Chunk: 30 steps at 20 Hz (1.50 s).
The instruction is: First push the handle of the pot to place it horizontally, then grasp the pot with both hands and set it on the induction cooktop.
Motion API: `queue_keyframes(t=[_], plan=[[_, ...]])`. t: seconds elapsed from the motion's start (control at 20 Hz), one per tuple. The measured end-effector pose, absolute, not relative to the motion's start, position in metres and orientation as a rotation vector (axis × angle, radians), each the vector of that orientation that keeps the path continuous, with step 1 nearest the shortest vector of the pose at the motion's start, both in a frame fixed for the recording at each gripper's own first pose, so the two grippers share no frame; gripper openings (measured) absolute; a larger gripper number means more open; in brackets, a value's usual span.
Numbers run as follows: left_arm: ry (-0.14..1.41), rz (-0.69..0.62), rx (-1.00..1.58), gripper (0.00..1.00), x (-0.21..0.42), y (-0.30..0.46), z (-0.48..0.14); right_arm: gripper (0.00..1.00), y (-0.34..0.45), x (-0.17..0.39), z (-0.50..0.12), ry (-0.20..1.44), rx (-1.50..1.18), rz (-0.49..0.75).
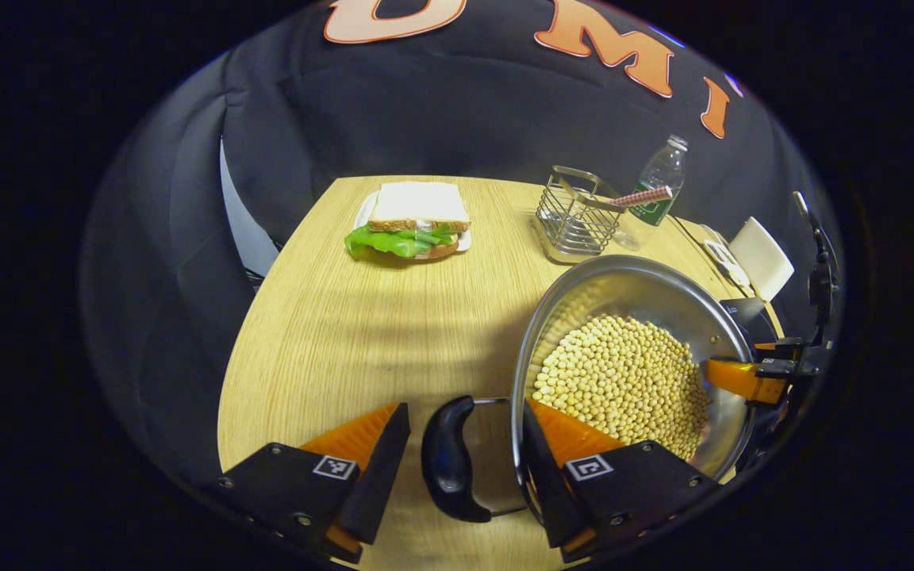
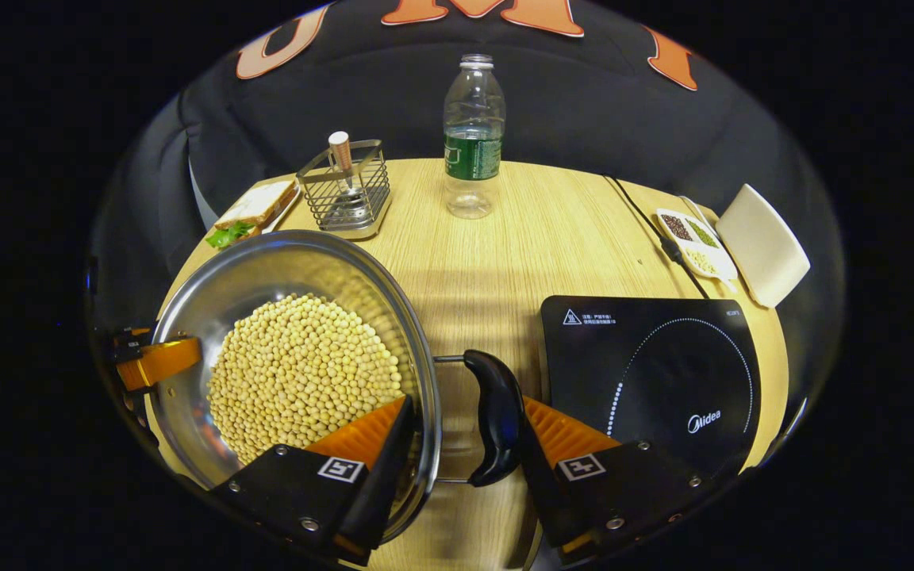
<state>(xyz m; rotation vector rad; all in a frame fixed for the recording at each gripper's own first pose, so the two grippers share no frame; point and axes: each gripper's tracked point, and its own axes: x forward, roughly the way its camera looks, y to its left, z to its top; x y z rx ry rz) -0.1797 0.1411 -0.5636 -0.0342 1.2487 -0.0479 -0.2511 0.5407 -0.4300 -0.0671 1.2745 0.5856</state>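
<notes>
The table (image 2: 505, 262) is lit warmly from above, soft shadows are cast, and edges are bent by fisheye distortion.

Right claw (image 2: 461, 444) finger hides part of the pot (image 2: 266, 270) rim; its far handle is cut off behind the far claw. Spice dish (image 2: 691, 238) contents too small to identify.

I count one pot (image 2: 290, 349) on the table (image 2: 520, 238) — with two handles, one (image 1: 449, 460) by my left gripper (image 1: 461, 456) and one (image 2: 497, 416) by my right gripper (image 2: 465, 436). That makes two grippers in all. There is one cooktop (image 2: 655, 373), one bottle (image 2: 473, 127), one wire basket (image 2: 346, 190) holding one stick-like utensil (image 2: 339, 155), one sandwich (image 1: 413, 222), and one small dish (image 2: 695, 238) — its heaps too small to count. The beans (image 2: 298, 373) in the pot are far too many to count.
</notes>
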Motion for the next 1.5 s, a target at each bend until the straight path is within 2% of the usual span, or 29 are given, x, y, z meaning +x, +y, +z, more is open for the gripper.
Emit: queue_keyframes(t=[0.05,0.1,0.15,0.2,0.25,0.35,0.4,0.45,0.5,0.7,0.75,0.8,0.9,0.95,1.05,1.1,1.15,1.2,1.25,1.3,1.5], plan=[[1.274,-0.040,-0.057,0.76,-0.186,0.138,-0.566,0.74,0.541,-0.252,-0.430,1.274,-0.069,0.588],[1.253,-0.026,-0.084,0.76,-0.183,0.135,-0.564,0.75,0.541,-0.251,-0.430,1.267,-0.074,0.594],[1.216,-0.015,-0.096,0.63,-0.174,0.137,-0.565,0.75,0.542,-0.252,-0.431,1.261,-0.077,0.599],[1.218,-0.010,-0.104,0.69,-0.179,0.136,-0.569,0.75,0.541,-0.251,-0.430,1.256,-0.077,0.602],[1.221,-0.011,-0.104,0.63,-0.180,0.135,-0.568,0.75,0.542,-0.252,-0.430,1.255,-0.078,0.603],[1.252,-0.025,-0.106,0.64,-0.189,0.133,-0.574,0.77,0.542,-0.252,-0.431,1.273,-0.056,0.589],[1.245,-0.025,-0.116,0.65,-0.188,0.134,-0.573,0.73,0.542,-0.253,-0.431,1.283,-0.045,0.583],[1.249,-0.020,-0.125,0.70,-0.188,0.133,-0.576,0.71,0.542,-0.253,-0.431,1.289,-0.040,0.581],[1.247,-0.013,-0.129,0.66,-0.189,0.133,-0.576,0.71,0.542,-0.253,-0.431,1.291,-0.039,0.583],[1.252,-0.007,-0.130,0.66,-0.188,0.135,-0.576,0.67,0.542,-0.253,-0.431,1.315,-0.015,0.578],[1.257,0.003,-0.121,0.70,-0.189,0.136,-0.574,0.67,0.542,-0.253,-0.431,1.320,-0.009,0.576],[1.259,0.014,-0.115,0.66,-0.188,0.136,-0.574,0.66,0.542,-0.252,-0.431,1.326,-0.004,0.572],[1.256,0.051,-0.105,0.66,-0.187,0.137,-0.571,0.63,0.541,-0.253,-0.430,1.352,-0.011,0.578],[1.250,0.070,-0.103,0.70,-0.187,0.138,-0.569,0.61,0.542,-0.253,-0.430,1.363,-0.006,0.579],[1.239,0.092,-0.086,0.60,-0.181,0.138,-0.565,0.58,0.544,-0.249,-0.428,1.360,-0.002,0.596],[1.248,0.092,-0.072,0.67,-0.181,0.136,-0.564,0.57,0.544,-0.246,-0.428,1.357,-0.009,0.614],[1.241,0.098,-0.072,0.63,-0.180,0.133,-0.563,0.57,0.543,-0.244,-0.428,1.348,-0.006,0.624],[1.237,0.104,-0.075,0.63,-0.177,0.131,-0.562,0.54,0.543,-0.242,-0.427,1.339,0.005,0.626],[1.230,0.111,-0.077,0.59,-0.175,0.128,-0.562,0.57,0.543,-0.243,-0.430,1.329,0.009,0.628],[1.223,0.114,-0.073,0.63,-0.178,0.127,-0.563,0.57,0.543,-0.242,-0.430,1.314,0.009,0.634],[1.178,0.106,-0.045,0.63,-0.173,0.130,-0.555,0.57,0.544,-0.241,-0.434,1.270,0.041,0.636]])
